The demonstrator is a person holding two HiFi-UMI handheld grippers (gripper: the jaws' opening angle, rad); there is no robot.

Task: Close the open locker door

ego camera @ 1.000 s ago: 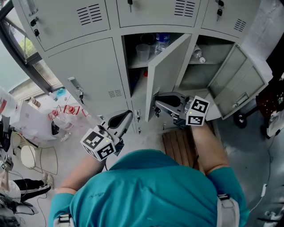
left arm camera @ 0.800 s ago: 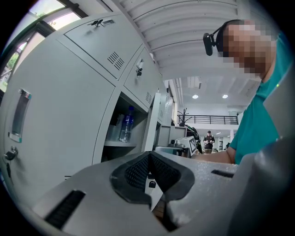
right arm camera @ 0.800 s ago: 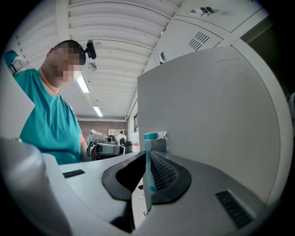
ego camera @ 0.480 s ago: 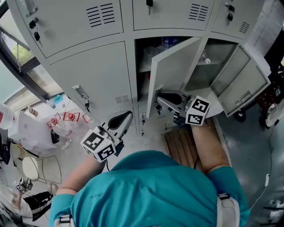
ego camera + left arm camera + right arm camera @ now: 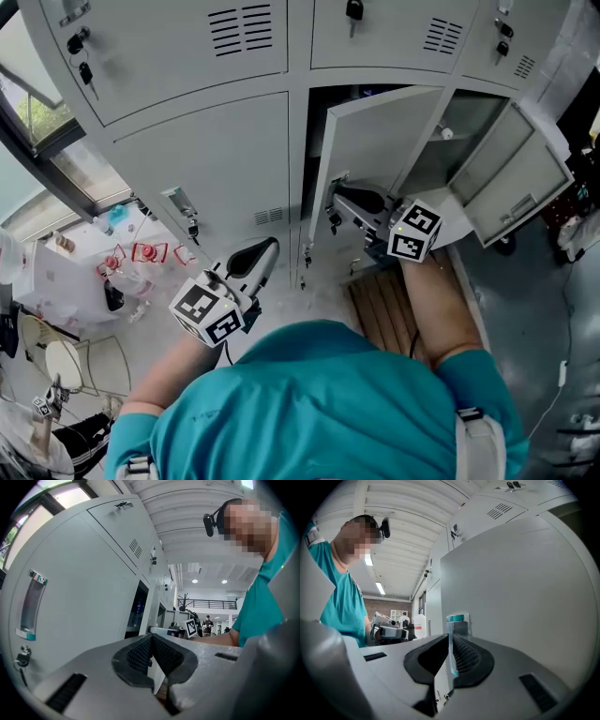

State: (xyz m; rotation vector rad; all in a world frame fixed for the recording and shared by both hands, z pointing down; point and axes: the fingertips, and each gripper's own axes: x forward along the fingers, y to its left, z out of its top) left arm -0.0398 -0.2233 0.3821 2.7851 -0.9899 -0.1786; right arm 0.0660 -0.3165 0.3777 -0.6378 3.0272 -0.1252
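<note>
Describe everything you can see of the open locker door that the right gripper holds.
The door is a plain pale grey panel, metal by its look, hinged on the right in the head view and swung partway open, leaving a dark gap on the left. A slim handle with a teal end sits at its free edge. The right gripper is closed on that edge; nothing else touches it.

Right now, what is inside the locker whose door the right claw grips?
Only a dark sliver of the locker shows beside the door, which covers the rest; no contents can be made out.
</note>
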